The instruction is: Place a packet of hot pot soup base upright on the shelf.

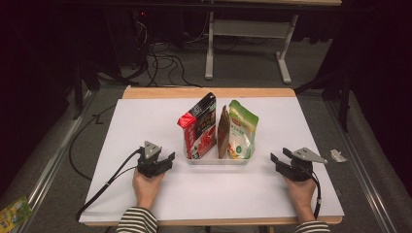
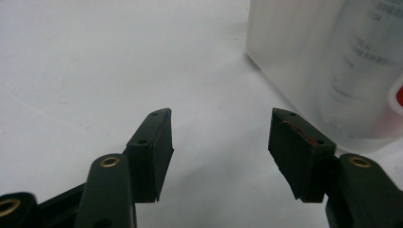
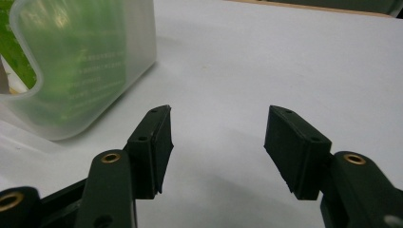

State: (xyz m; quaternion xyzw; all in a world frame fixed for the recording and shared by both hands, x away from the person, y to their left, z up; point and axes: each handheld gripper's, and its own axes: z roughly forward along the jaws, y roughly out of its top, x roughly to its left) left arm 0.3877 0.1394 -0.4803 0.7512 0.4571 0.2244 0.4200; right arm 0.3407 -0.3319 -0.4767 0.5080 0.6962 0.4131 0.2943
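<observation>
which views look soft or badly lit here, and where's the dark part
High view: the white table is evenly lit, the floor and room around it fall into darkness. Left gripper view: the jaws are fairly sharp, the translucent container is blurred. Right gripper view: the container and green pouch inside are soft.

Dim room, grey floor (image 1: 243, 68), perhaps carpeted, black cables (image 1: 165, 60).

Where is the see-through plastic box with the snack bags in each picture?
High view: the clear box sits mid-table between both claws, holding the upright bags.
Left gripper view: its frosted wall is at the upper right, beyond the open left claw.
Right gripper view: its rounded corner is at the upper left, green showing through, beyond the open right claw.
Shared landmark: the white tabletop under the box.
</observation>
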